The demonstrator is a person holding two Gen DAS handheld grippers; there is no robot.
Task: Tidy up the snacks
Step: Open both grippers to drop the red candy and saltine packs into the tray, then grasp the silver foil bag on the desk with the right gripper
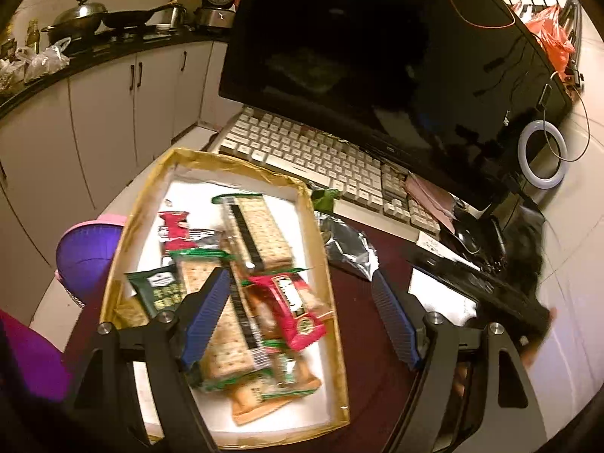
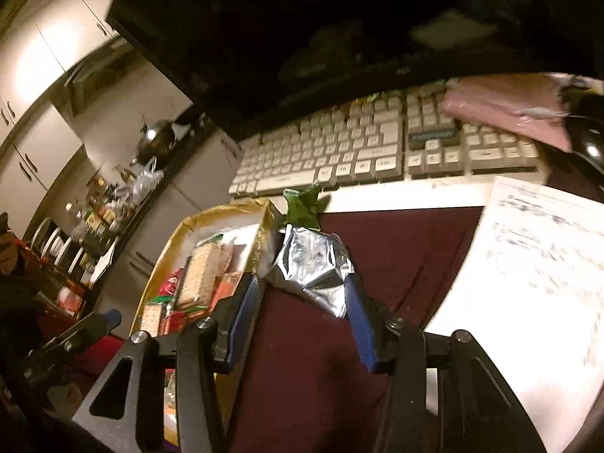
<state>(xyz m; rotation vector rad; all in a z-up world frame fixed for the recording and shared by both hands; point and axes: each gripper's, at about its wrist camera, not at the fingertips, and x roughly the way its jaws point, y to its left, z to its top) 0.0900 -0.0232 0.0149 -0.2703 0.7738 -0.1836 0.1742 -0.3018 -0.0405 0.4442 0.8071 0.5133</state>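
A gold-rimmed box [image 1: 328, 264] holds several snack packs: cracker packs [image 1: 260, 226], a red pack [image 1: 298, 309] and a dark green pack [image 1: 162, 290]. My left gripper [image 1: 302, 302] is open above the box, holding nothing. A silver foil bag [image 1: 347, 245] with a green end lies on the dark red mat just right of the box. In the right wrist view my right gripper [image 2: 302, 294] is open with its fingers either side of the silver bag's [image 2: 313, 264] near end. The box [image 2: 181, 234] sits to its left.
A white keyboard [image 1: 313, 154] and a black monitor [image 1: 377, 45] stand behind the box. A purple bowl [image 1: 87, 253] sits left of it. Papers [image 2: 528, 264] lie right of the mat. A pink packet [image 2: 506, 105] rests on the keyboard. A ring light [image 1: 543, 154] stands at far right.
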